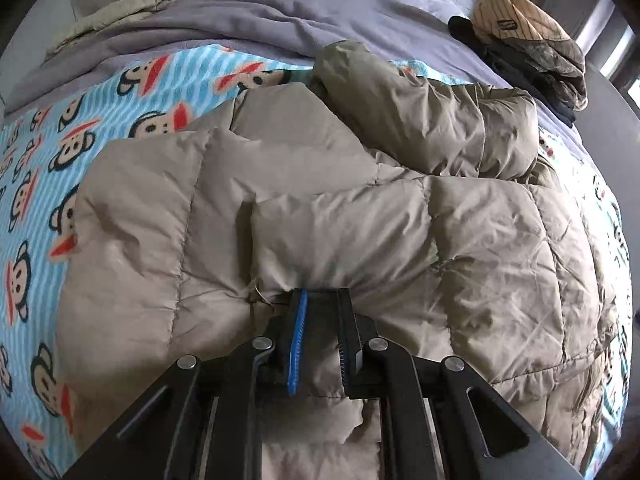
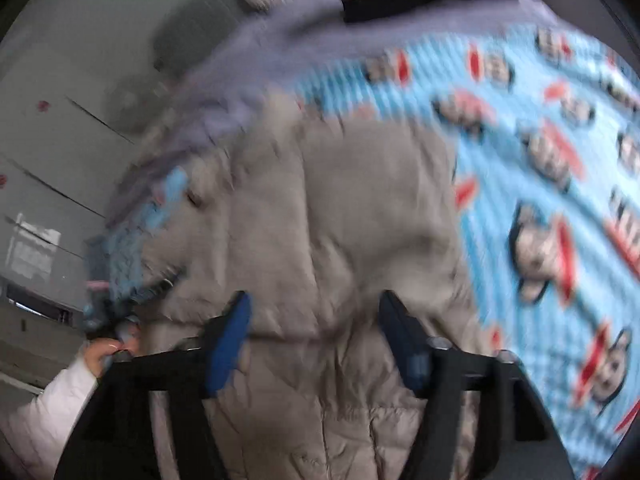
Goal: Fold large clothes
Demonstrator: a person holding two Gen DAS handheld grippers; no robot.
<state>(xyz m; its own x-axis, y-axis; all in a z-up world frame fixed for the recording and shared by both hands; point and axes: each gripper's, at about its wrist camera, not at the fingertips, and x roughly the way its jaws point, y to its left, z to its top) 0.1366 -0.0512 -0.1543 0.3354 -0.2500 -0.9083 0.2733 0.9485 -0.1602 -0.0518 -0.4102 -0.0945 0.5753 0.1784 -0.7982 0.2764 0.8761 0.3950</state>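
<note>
Jacket (image 1: 320, 216): a big beige padded one, spread over the monkey-print blanket (image 1: 52, 184) on a bed, one bulky sleeve (image 1: 432, 120) bunched across its far side, a purple blanket (image 1: 240, 16) beyond, a pile of other clothes (image 1: 532, 48) off at the far corner.

Left tongs (image 1: 320, 294): drawn narrow, pinching a ridge of jacket fabric between the blue pad and the black one. Only a thin pucker of shell caught, by the look of it, not the filling beneath. Likely to slip out once lifted, given slick cloth and so much weight hanging below.

Right tongs (image 2: 314, 300): spread wide, holding nothing, poised over the jacket (image 2: 312, 208) near its edge by the blanket (image 2: 540, 152). View heavily smeared, so the exact seam underneath impossible to read. Contact with the cloth impossible to judge too.

Risks from here, as a guess:
- Uneven lift, one side gripped and the other free, dragging the jacket crooked and skewing the fold line.
- Blurred, hasty closing on the right catching blanket along with jacket, pulling both up together.
- Puffy quilting springing back open after folding, unless pressed flat.
- Loose sleeve left bunched, trapped inside the fold as a lump.
- Shallow left pinch tearing free mid-swing, dropping the folded half short.
</note>
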